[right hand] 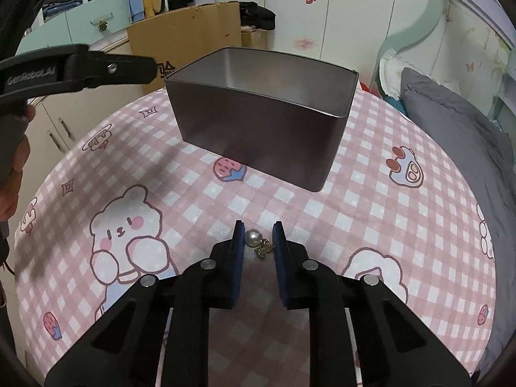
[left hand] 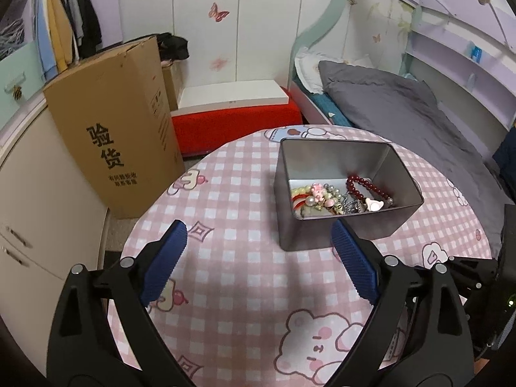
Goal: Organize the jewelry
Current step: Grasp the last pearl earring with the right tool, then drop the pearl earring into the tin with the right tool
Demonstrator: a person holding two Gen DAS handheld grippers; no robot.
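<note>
A grey metal tin (left hand: 396, 174) stands on the round table's pink checked cloth (left hand: 242, 290). Inside it lie a dark red bead bracelet (left hand: 364, 183) and several pearl and charm pieces (left hand: 319, 196). My left gripper (left hand: 259, 229) hovers wide open just in front of the tin, with nothing between its pads. In the right wrist view the tin (right hand: 258, 129) is farther back. A pearl earring with a gold charm (right hand: 254, 238) lies on the cloth between the tips of my right gripper (right hand: 258, 235). The narrow jaws touch it on both sides.
A tall cardboard box (left hand: 113, 129) stands left of the table, with a red bench (left hand: 235, 122) behind it. A bed with a grey quilt (left hand: 403, 113) runs along the right. One finger of the left gripper (right hand: 129, 67) and a person's hand (right hand: 9, 193) show at the left.
</note>
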